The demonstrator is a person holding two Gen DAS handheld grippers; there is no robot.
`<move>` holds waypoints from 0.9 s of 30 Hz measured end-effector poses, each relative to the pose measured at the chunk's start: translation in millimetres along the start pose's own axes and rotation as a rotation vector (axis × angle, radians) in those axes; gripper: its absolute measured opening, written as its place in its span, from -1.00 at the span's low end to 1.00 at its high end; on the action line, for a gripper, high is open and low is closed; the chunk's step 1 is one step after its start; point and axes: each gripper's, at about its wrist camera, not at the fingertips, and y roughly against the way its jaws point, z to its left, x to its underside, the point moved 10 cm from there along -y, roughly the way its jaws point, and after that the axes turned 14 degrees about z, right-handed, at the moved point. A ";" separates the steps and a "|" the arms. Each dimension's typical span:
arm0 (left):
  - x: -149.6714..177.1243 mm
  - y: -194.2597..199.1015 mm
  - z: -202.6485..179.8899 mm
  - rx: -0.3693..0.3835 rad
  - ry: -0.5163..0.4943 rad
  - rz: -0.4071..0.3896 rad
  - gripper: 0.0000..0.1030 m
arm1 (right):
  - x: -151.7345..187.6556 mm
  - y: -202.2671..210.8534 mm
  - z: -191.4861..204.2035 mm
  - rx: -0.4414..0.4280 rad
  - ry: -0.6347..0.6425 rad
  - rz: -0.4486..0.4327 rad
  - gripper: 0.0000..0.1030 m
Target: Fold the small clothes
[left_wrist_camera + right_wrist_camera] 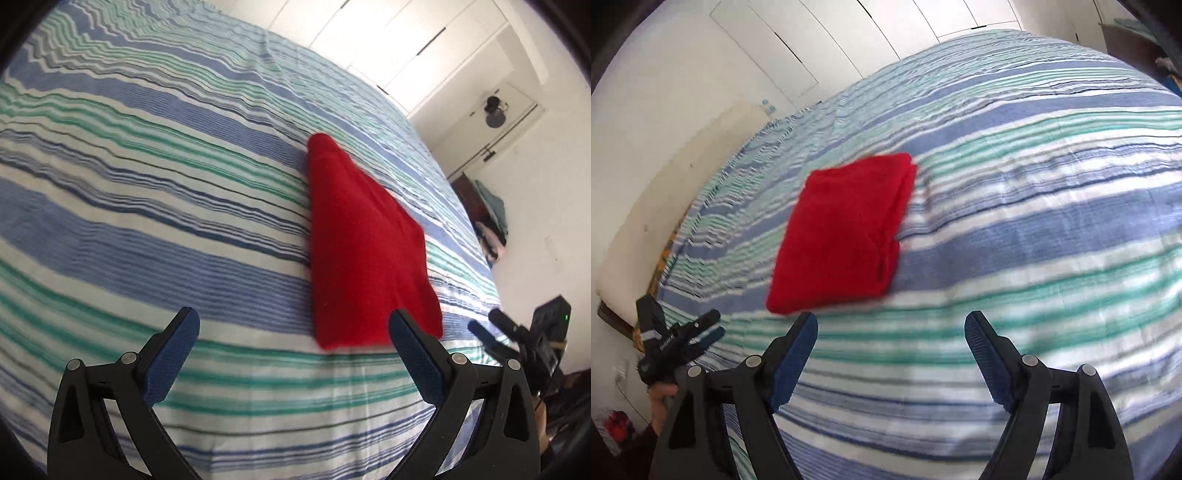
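A red garment (pixel 362 251) lies folded into a flat rectangle on the striped bedspread (pixel 147 206). My left gripper (pixel 295 325) hovers open just short of its near edge, nothing between the blue pads. In the right wrist view the same red garment (pixel 842 229) lies ahead and to the left. My right gripper (pixel 892 328) stands open above the bedspread (pixel 1034 240), apart from the cloth, with nothing between its jaws. The left gripper (pixel 709 325), held by a hand (pixel 661 402), shows at the lower left there. The right gripper (pixel 487 325) shows at the right edge of the left wrist view.
White wardrobe doors (pixel 388 40) stand beyond the bed. A pile of clothes (pixel 491 225) lies by the wall to the right. A pale headboard (pixel 683 192) runs along the bed's left side. A red object (pixel 617 424) sits on the floor at lower left.
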 end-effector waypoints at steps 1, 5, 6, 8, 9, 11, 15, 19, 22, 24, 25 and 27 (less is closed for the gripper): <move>-5.7 -12.5 -4.1 -0.014 -0.008 0.022 0.98 | -19.1 -5.5 0.7 -0.027 -0.008 -0.003 0.58; -15.3 -52.9 -11.0 -0.029 -0.005 0.112 0.97 | -81.8 -51.6 -5.9 -0.080 -0.035 0.051 0.59; -14.7 -58.5 -12.4 -0.025 -0.004 0.122 0.97 | -91.4 -67.5 -10.2 -0.101 -0.057 0.084 0.59; -14.0 -66.7 -19.2 -0.025 -0.015 0.127 0.97 | -104.0 -96.5 -20.0 -0.121 -0.112 0.131 0.59; -13.0 -70.3 -23.6 -0.019 -0.025 0.133 0.97 | -108.7 -108.4 -21.0 -0.143 -0.130 0.144 0.58; -9.2 -79.3 -31.2 0.003 -0.031 0.165 0.97 | -116.3 -125.6 -12.2 -0.214 -0.137 0.149 0.58; -5.6 -90.2 -35.7 -0.041 -0.047 0.189 0.09 | -125.7 -148.5 0.8 -0.233 -0.154 0.142 0.53; -5.0 -72.4 -46.1 -0.019 -0.038 0.181 -0.64 | -121.1 -153.5 4.8 -0.111 -0.099 0.164 -0.58; -1.0 -45.3 -58.4 -0.040 -0.090 0.134 -0.65 | -124.8 -132.2 28.9 -0.015 0.040 0.110 -0.61; 2.6 -25.6 -68.7 -0.044 -0.114 0.102 -0.65 | -127.9 -116.2 47.7 0.021 0.123 0.077 -0.61; 4.1 -14.2 -73.5 -0.046 -0.128 0.083 -0.65 | -128.5 -106.8 58.5 0.034 0.163 0.058 -0.61; 3.2 6.3 -82.8 -0.044 -0.148 0.045 -0.65 | -132.1 -88.8 78.9 0.041 0.226 0.024 -0.62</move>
